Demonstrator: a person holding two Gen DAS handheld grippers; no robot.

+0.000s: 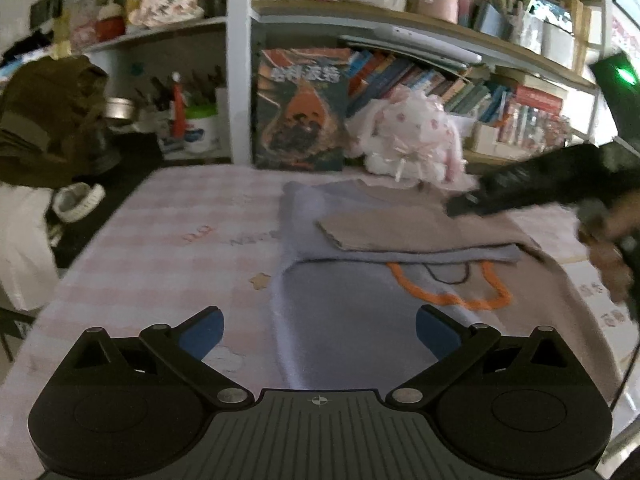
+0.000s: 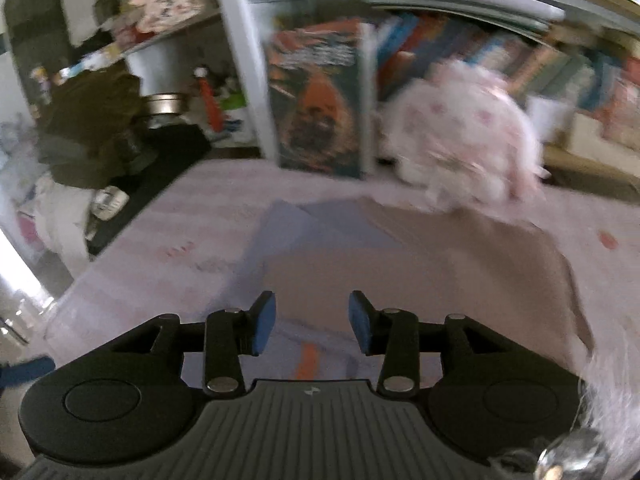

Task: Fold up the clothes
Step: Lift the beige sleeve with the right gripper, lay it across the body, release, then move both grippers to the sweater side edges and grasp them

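**Now: both jaws free above the half-folded garment**

Here the lavender-and-beige knitted garment with an orange cord outline (image 1: 352, 280) lies on the pink-and-white checked surface (image 1: 160, 248), its far part folded over so a beige sleeve panel rests across a lavender band. The left gripper (image 1: 319, 330) hovers over the garment's near lavender part, jaws spread wide with nothing between them. The right gripper (image 2: 312, 326) hangs over the beige-and-lavender cloth, jaws parted with no cloth caught between the blue pads; its view is blurred. In the left view it comes in from the right above the beige fold, held by a hand (image 1: 612, 256). At the far edge stand a fluffy pink-and-white plush toy (image 1: 412, 140) and an upright dark picture book (image 1: 300, 108).
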